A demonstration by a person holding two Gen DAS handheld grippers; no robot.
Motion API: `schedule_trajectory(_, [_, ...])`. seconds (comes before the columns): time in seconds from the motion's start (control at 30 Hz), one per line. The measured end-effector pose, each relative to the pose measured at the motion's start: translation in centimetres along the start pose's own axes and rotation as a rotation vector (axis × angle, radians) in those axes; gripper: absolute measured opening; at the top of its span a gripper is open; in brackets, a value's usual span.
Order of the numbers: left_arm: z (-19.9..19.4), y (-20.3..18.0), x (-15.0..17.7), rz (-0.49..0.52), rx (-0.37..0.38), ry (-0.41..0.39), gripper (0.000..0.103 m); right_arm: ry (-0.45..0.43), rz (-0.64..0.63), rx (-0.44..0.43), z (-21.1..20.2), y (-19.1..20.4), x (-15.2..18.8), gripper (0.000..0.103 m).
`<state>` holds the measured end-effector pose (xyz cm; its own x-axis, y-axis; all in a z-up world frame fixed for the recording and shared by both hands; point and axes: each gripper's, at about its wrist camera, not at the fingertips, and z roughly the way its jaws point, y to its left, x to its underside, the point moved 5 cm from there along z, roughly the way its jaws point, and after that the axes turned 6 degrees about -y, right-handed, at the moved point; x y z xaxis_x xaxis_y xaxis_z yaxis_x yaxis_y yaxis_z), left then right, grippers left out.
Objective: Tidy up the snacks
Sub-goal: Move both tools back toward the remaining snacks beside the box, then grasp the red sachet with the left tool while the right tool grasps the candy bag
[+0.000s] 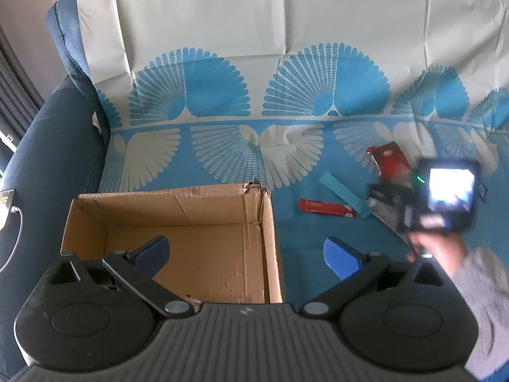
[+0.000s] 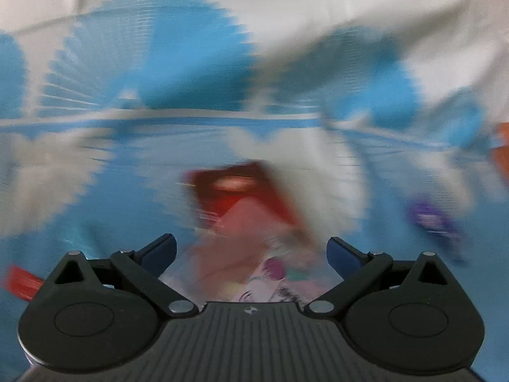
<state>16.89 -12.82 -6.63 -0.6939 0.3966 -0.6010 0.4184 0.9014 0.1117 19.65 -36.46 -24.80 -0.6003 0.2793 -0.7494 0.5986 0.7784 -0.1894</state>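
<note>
Hovering over the cardboard box (image 1: 178, 242), left tongs (image 1: 248, 251) spread wide, nothing btwn them. Right tongs (image 2: 251, 251) also apart, w/ blurred red snack pack (image 2: 241, 191) ahead on the sofa cover (image 1: 222, 146). Red bar (image 1: 327, 208) & blue bar (image 1: 345, 194) lie beside the box.

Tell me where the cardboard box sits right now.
In the left wrist view the cardboard box sits open on the patterned cloth, directly ahead of the left tool, with the red packet lying to its right.

Blue-and-white patterned cloth (image 1: 222, 146) covers a navy sofa (image 1: 47, 146).
</note>
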Motion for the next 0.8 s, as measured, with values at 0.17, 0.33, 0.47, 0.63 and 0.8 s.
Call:
schedule_trajectory(0.17, [0.3,-0.8,-0.2,-0.005,0.029,-0.002,0.103,0.022,0.138,0.158,-2.2,-9.4,3.3,0.101])
schedule_trajectory(0.33, [0.9,-3.0,-0.5,0.035,0.055,-0.008,0.103,0.014,0.207,-0.058,-4.6,-16.4,6.1,0.101])
schedule_trajectory(0.47, [1.8,-5.1,-0.8,0.085,0.072,-0.004,0.103,0.010,0.027,-0.172,-7.1,-18.5,7.8,0.102])
schedule_trajectory(0.63, [3.4,-8.0,-1.4,0.120,0.109,0.024,0.103,0.073,-0.168,-0.276,-7.0,-18.2,10.0,0.103])
schedule_trajectory(0.8, [5.9,-12.5,-2.3,0.177,0.180,0.083,0.103,0.037,-0.169,-0.187,-3.9,-19.6,9.2,0.103])
